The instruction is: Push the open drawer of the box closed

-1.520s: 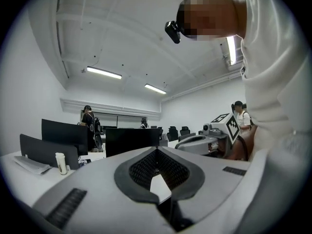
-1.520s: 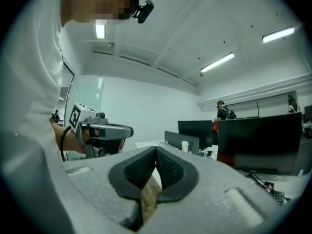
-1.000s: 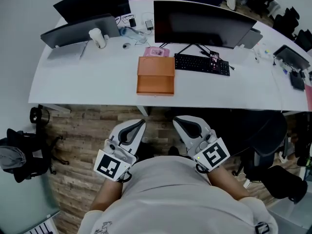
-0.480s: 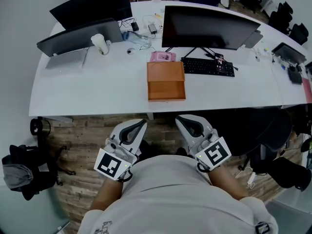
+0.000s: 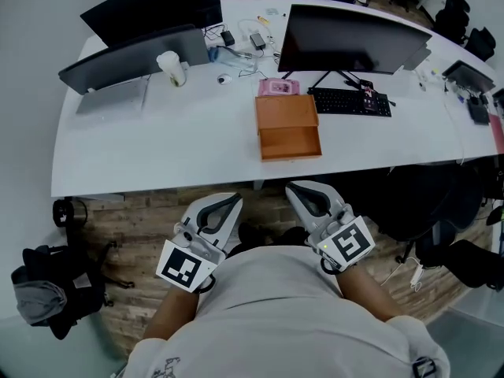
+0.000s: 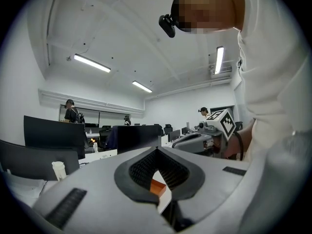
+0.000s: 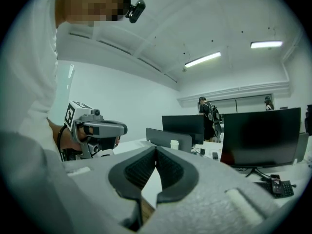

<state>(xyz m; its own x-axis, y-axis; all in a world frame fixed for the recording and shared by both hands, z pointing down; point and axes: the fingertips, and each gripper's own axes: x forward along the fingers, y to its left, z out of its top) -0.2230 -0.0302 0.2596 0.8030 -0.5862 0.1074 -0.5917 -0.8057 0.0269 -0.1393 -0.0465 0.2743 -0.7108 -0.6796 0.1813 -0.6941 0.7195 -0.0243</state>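
An orange wooden box (image 5: 286, 113) stands on the white desk (image 5: 157, 144), its drawer (image 5: 290, 143) pulled out toward me. Both grippers hang low in front of my body, well short of the desk edge and touching nothing. My left gripper (image 5: 235, 201) is shut and empty, and so is my right gripper (image 5: 293, 187). In the left gripper view the closed fingertips (image 6: 157, 150) meet, and a sliver of the orange box (image 6: 157, 187) shows through the gap below them. The right gripper view shows its tips (image 7: 156, 149) together, with the left gripper (image 7: 97, 130) beside it.
Behind the box lie a pink packet (image 5: 278, 87), a keyboard (image 5: 350, 101) and a large monitor (image 5: 354, 42). A paper cup (image 5: 171, 68) and further screens (image 5: 134, 57) stand at the left. A black chair (image 5: 429, 203) is under the desk at the right, a bag (image 5: 47, 294) on the floor at the left.
In the head view the desk and the box have slid rightward and a little nearer. Both grippers have kept their place in front of my body, still shut.
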